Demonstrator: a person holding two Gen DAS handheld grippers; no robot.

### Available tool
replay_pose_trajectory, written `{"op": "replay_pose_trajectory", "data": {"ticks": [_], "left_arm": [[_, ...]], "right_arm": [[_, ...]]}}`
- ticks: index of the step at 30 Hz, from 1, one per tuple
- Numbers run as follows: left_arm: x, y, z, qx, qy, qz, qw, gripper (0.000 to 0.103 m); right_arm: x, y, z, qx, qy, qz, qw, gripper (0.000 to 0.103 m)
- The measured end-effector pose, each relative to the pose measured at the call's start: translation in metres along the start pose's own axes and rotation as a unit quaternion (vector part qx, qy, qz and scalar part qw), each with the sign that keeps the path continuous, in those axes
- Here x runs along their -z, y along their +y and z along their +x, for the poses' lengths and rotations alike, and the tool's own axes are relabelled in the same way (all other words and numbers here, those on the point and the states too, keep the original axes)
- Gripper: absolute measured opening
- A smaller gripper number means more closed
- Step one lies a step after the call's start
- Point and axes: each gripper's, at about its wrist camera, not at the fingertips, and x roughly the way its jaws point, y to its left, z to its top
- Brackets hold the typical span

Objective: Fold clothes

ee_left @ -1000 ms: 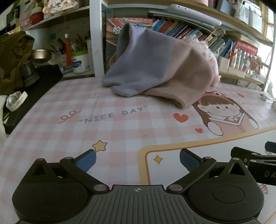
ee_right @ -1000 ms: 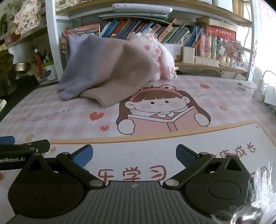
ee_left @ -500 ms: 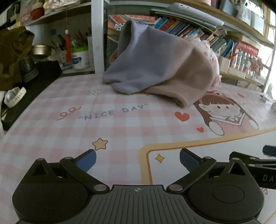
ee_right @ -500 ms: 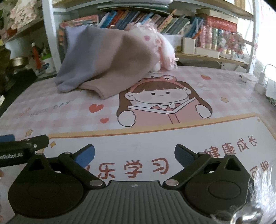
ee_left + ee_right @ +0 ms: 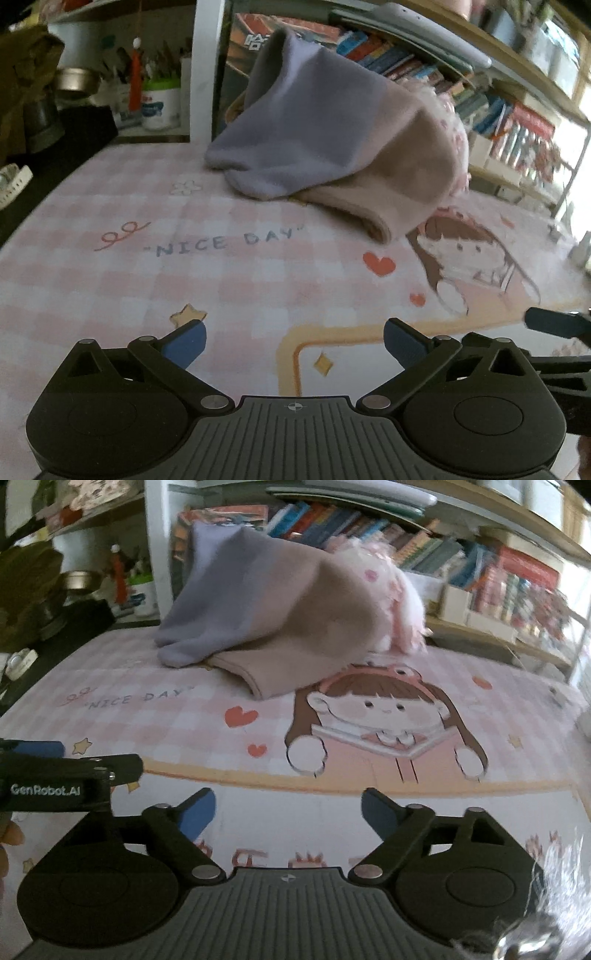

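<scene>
A soft garment, lilac on its left half and beige-pink on its right, [image 5: 332, 136] lies heaped at the far side of the table, draped over a pink plush toy [image 5: 391, 587]. It also shows in the right wrist view [image 5: 266, 613]. My left gripper [image 5: 294, 341] is open and empty, low over the table mat, well short of the garment. My right gripper [image 5: 288, 810] is open and empty, to the right of the left one, also short of the garment. The left gripper's side shows in the right wrist view [image 5: 66, 775].
A pink checked mat [image 5: 184, 280] with a cartoon girl [image 5: 384, 720] and "NICE DAY" covers the table. Bookshelves [image 5: 369, 528] stand behind. A white upright [image 5: 203, 66], a tub of pens [image 5: 160, 107], a metal bowl [image 5: 75, 79] and a dark object [image 5: 55, 147] stand at the far left.
Both grippers have moved forward toward the garment, which now looks larger and closer. Both stay open. The garment has not moved.
</scene>
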Motion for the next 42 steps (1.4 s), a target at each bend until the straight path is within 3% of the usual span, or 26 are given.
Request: {"op": "replay_pose_trajectory", "data": {"ticks": [9, 13, 21, 29, 30, 31, 32, 34, 36, 42], "left_arm": [[-0.025, -0.009, 0.005, -0.047, -0.015, 0.01, 0.9988, 0.103], [-0.029, -0.009, 0.002, -0.065, -0.018, 0.007, 0.9977, 0.103], [-0.021, -0.006, -0.017, -0.091, -0.044, -0.011, 0.9948, 0.103], [-0.016, -0.01, -0.032, -0.097, -0.052, 0.015, 0.9938, 0.103], [-0.016, -0.01, -0.033, -0.096, -0.052, 0.02, 0.9938, 0.103], [-0.015, -0.011, -0.034, -0.095, -0.052, 0.028, 0.9938, 0.103], [-0.015, -0.012, -0.034, -0.094, -0.052, 0.037, 0.9935, 0.103], [-0.014, -0.014, -0.035, -0.092, -0.053, 0.056, 0.9927, 0.103], [-0.011, -0.014, -0.035, -0.089, -0.055, 0.074, 0.9917, 0.103], [0.0, -0.014, -0.029, -0.071, -0.054, 0.125, 0.9881, 0.103]], "right_arm": [[-0.045, -0.008, 0.041, -0.052, 0.007, -0.101, 0.993, 0.073], [-0.059, -0.011, 0.063, -0.068, 0.011, -0.138, 0.988, 0.057], [-0.078, -0.004, 0.099, -0.103, 0.002, -0.187, 0.977, 0.05], [-0.091, 0.022, 0.139, -0.09, 0.007, -0.232, 0.968, 0.05], [-0.092, 0.023, 0.142, -0.082, 0.007, -0.233, 0.969, 0.047], [-0.094, 0.025, 0.145, -0.072, 0.007, -0.234, 0.969, 0.031], [-0.095, 0.026, 0.148, -0.063, 0.008, -0.235, 0.97, 0.026], [-0.098, 0.026, 0.144, -0.058, 0.005, -0.23, 0.971, 0.01], [-0.099, 0.024, 0.131, -0.053, -0.003, -0.221, 0.974, 0.009], [-0.084, 0.013, 0.052, -0.091, -0.036, -0.203, 0.974, 0.008]]}}
